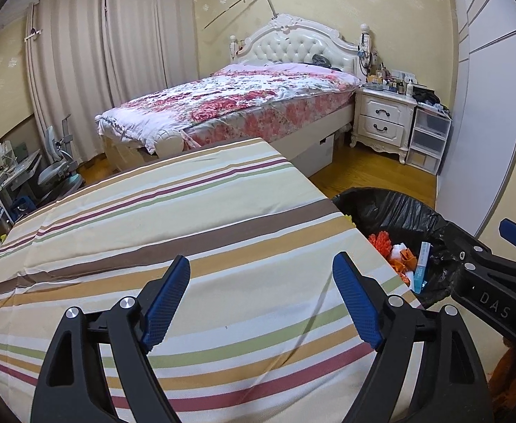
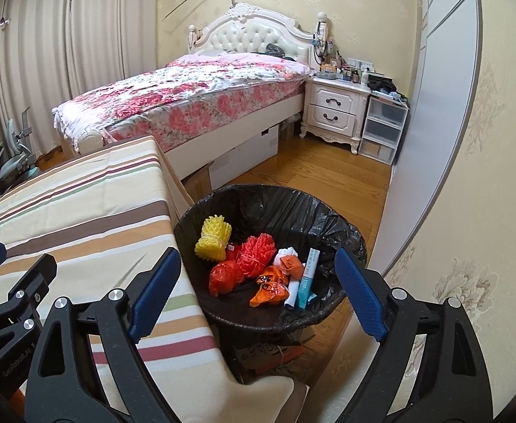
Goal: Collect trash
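Trash sits in the bin (image 2: 342,227), a round one w/ black liner folded over the rim, standing on the wood floor (image 2: 310,172) just beside the table's right edge. Inside: yellow foam fruit net (image 2: 213,239) at the back-left, red foam net (image 2: 258,253) next to it, red plastic bag (image 2: 227,276) in front, orange crumpled wrapper (image 2: 270,289), white crumpled paper (image 2: 286,252), and a teal-white toothpaste box (image 2: 307,278) leaning toward the right wall.

Right gripper (image 2: 258,292) hangs above the bin's near rim, jaws wide & nothing between them, no pad touching anything; the bin contents show through the gap. Left gripper (image 1: 261,303) is over the striped tablecloth (image 1: 152,218), jaws also spread wide, empty.

Tabletop under the left gripper is bare cloth out to its far edge & right edge; the cloth drops over the right edge right against the bin. Each gripper shows at the side of the other's view, close together.

Open floor runs from the bin toward the white nightstand (image 2: 335,109) and clear drawer unit (image 2: 384,130); grey wardrobe door (image 2: 434,123) bounds it at right, bed (image 2: 187,98) w/ floral quilt at left. Cardboard box (image 2: 199,179) sits btwn table corner & bed base. Curtains (image 1: 99,53) and a desk chair (image 1: 58,162) beyond the table's far-left side.
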Available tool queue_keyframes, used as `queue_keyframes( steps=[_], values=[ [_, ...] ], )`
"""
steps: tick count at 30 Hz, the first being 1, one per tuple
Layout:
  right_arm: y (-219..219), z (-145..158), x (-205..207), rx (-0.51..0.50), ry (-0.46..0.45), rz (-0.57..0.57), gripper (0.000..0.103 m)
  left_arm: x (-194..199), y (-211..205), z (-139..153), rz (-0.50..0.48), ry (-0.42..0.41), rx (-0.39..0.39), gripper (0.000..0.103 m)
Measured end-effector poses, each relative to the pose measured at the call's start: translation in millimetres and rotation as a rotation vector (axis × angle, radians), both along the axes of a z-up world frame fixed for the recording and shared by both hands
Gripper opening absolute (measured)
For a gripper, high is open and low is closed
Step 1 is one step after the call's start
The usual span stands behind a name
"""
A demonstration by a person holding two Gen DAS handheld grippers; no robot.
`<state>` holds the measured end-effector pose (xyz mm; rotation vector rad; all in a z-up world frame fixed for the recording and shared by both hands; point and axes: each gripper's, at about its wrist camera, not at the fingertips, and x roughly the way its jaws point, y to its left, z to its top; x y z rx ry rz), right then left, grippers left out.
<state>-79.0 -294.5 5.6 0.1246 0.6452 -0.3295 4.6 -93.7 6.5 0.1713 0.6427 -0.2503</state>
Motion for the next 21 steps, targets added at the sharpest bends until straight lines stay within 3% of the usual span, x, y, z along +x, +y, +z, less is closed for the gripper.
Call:
queue_keyframes(
  steps=[21],
  values=[
    [18,13,-28,-0.015,-0.047,0.037,0.087,-28,20,10,0.033,-0.030,-0.021,0.081]
  ],
)
